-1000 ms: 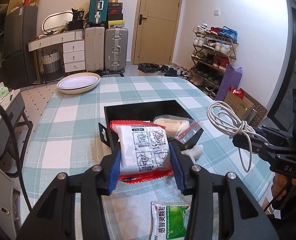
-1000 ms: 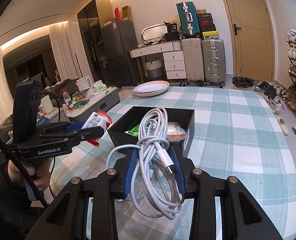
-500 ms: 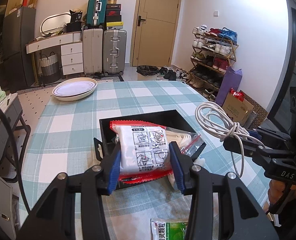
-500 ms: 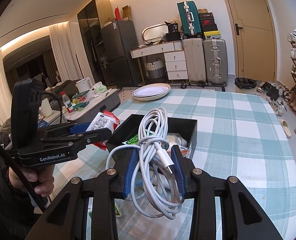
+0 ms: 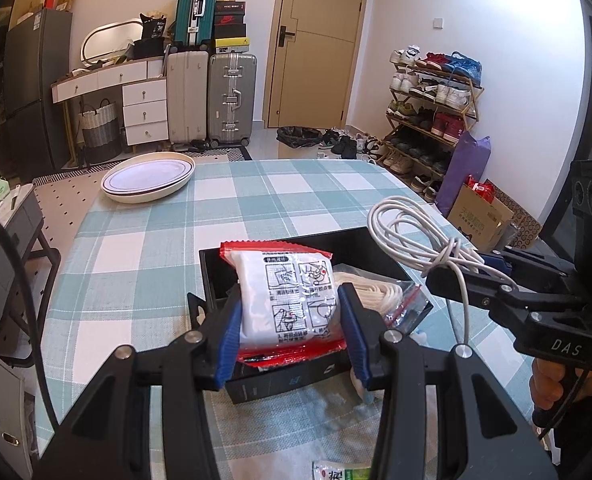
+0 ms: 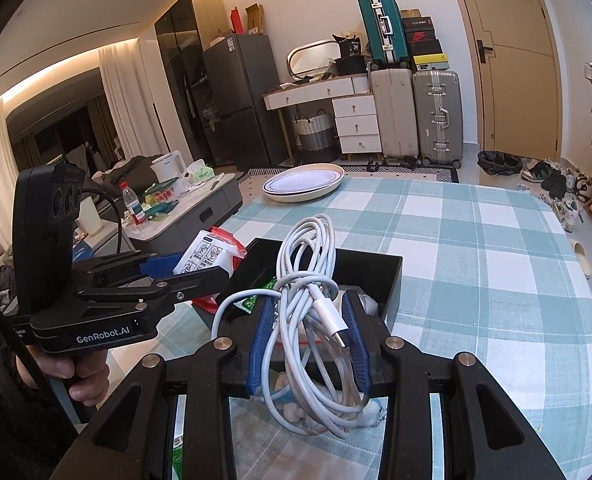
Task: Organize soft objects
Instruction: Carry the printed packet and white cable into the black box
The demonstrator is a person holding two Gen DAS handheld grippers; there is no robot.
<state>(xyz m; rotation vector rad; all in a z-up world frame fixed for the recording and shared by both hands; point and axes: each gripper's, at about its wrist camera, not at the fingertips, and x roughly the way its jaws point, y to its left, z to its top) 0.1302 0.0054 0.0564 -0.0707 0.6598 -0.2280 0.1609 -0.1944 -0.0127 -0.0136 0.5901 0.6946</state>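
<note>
**Both loads over the box**

The left gripper (image 5: 291, 332) pinches a white packet (image 5: 291, 296) above the near edge of the black box (image 5: 296, 246). At 3 o'clock, the right gripper (image 6: 310, 344) pinches a coiled cable (image 6: 308, 276). This looks like the carry-in step; next, each should lower inside the walls and let go.
</note>
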